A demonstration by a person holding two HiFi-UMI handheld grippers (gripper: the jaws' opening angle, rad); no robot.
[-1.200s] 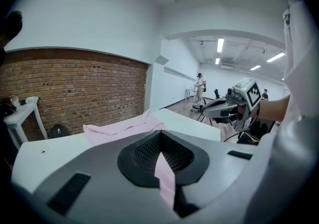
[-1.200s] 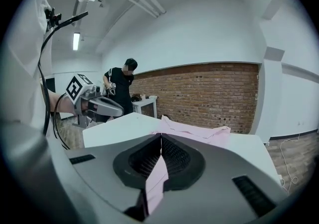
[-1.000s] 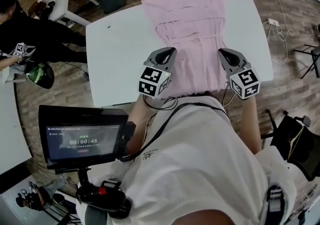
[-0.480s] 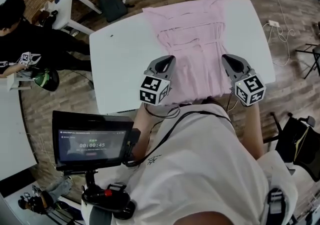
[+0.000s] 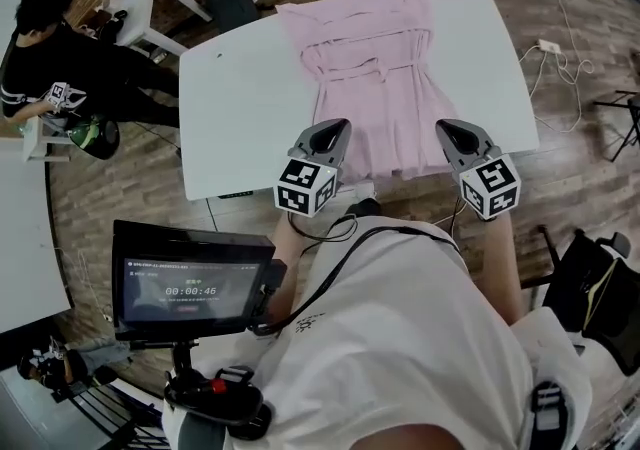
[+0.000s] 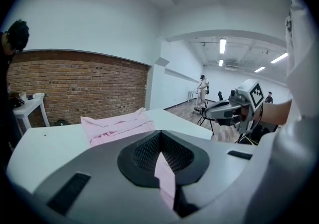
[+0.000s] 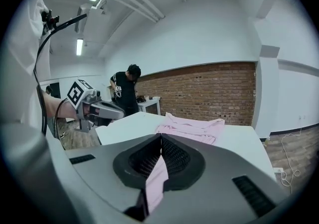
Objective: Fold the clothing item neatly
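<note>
Dress (image 5: 385,123) lies flat on the table (image 5: 235,108), upper centre of the head view, with its hem (image 5: 395,174) toward you at the table's near edge and the other end at the top of the frame. Left gripper (image 5: 333,133) is clamped on the hem's left corner and right gripper (image 5: 448,130) on the right corner. Each gripper view shows a pink strip pinched between the pads and nothing else. They sit well apart, one at each side of the skirt. Looks like the first fold: hem up and over toward the far end. To do it well, lift both corners together at the same height, so the hem runs straight and taut between them with no sag in the middle. Carry it toward the top of the frame without twisting your wrists. Land the hem square on the far end, side edges stacked. Don't release until the cloth lies flat. The waist tie (image 5: 385,66) across the middle may bunch under the fold, so watch it.
</note>
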